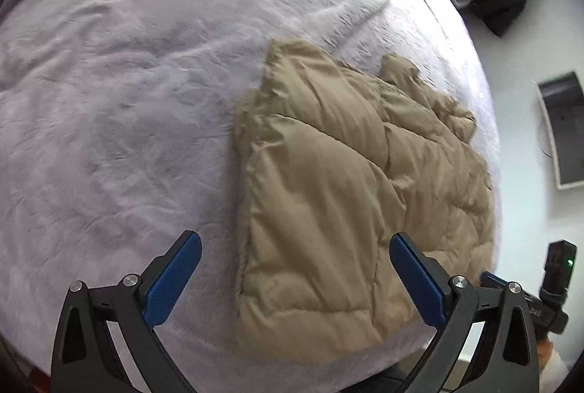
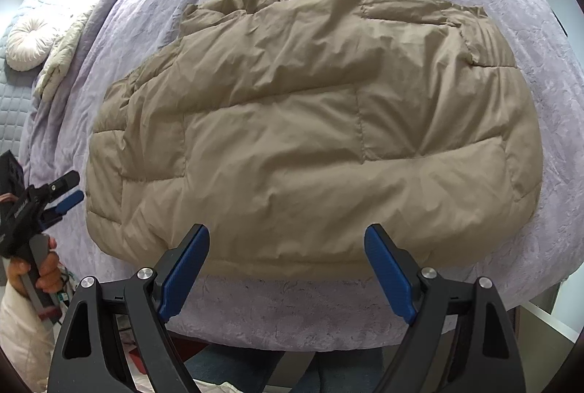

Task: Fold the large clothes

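While both grippers [image 1: 295, 269] [image 2: 286, 269] gape empty: puffy quilted tan jacket [image 2: 292, 122] on crinkled lilac bedspread [image 1: 109, 100].

Tan quilted jacket [image 2: 299, 122] of smooth, faintly shiny cloth (puffy, stitched panels) on a matt, fuzzy lilac bedspread [image 2: 547, 144].

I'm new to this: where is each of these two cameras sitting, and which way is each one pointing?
Left wrist view: rides on the left gripper, looking steeply down at the tan puffer jacket on the lavender bedspread; its open blue fingers show.
Right wrist view: rides on the right gripper, looking almost straight down at the jacket's near edge; its open fingers show, plus the hand holding the left gripper.
Shared: the jacket, the bedspread, the other gripper at the frame edge.
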Action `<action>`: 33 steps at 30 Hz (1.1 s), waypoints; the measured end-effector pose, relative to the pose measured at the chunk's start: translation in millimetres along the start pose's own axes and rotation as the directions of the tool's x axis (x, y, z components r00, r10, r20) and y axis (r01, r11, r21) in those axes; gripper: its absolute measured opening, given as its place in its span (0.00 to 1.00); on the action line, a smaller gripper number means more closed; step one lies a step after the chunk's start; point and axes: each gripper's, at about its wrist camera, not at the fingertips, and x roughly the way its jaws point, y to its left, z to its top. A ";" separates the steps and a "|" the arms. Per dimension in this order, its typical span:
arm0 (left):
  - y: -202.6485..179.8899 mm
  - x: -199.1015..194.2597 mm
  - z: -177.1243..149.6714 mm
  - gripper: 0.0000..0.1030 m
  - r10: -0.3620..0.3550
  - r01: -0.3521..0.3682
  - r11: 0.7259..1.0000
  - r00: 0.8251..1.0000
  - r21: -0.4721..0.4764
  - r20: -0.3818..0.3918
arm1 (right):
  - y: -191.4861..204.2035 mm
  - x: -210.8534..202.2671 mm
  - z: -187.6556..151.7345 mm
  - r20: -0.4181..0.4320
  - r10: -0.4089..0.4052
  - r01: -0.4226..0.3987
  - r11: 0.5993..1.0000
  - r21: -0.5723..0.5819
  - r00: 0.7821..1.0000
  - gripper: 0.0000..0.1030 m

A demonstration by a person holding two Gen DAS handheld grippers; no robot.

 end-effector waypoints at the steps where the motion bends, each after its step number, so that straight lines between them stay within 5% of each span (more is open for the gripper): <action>1: 2.4 7.6 3.4 1.00 -0.045 0.045 0.999 0.999 0.006 -0.030 | 0.8 0.7 -0.2 -0.001 -0.001 0.001 1.000 -0.001 1.000 0.86; 10: 25.1 80.0 35.8 1.00 -0.266 0.263 0.964 0.938 -0.044 -0.224 | 3.8 10.7 -2.1 -0.024 -0.005 0.005 1.000 -0.004 1.000 0.86; 16: 15.2 108.8 42.6 1.00 -0.313 0.320 0.947 0.904 -0.025 -0.292 | 2.8 14.5 -3.5 -0.032 0.002 -0.002 1.000 0.001 0.999 0.86; 19: 7.6 113.1 44.0 0.94 -0.300 0.313 0.950 0.906 -0.003 -0.300 | 1.5 13.7 -2.4 -0.030 0.010 -0.010 1.000 0.007 0.999 0.86; 20: 6.1 111.7 44.3 0.87 -0.297 0.312 0.950 0.908 0.005 -0.294 | 0.5 13.4 -1.5 -0.029 0.015 -0.015 1.000 0.013 0.999 0.86; 22: 2.1 107.5 45.0 0.55 -0.307 0.325 0.946 0.908 0.016 -0.283 | -0.6 12.8 -0.6 -0.027 0.027 -0.026 0.999 0.028 0.999 0.86; 25: -5.6 92.7 41.6 0.36 -0.342 0.360 0.932 0.905 0.030 -0.253 | -4.3 9.8 1.9 -0.014 0.058 -0.057 0.997 0.055 0.998 0.86; 33: -35.3 52.8 35.7 0.32 -0.309 0.330 0.940 0.931 0.088 -0.192 | -8.3 -2.5 12.5 0.066 0.117 -0.120 0.992 0.047 0.991 0.86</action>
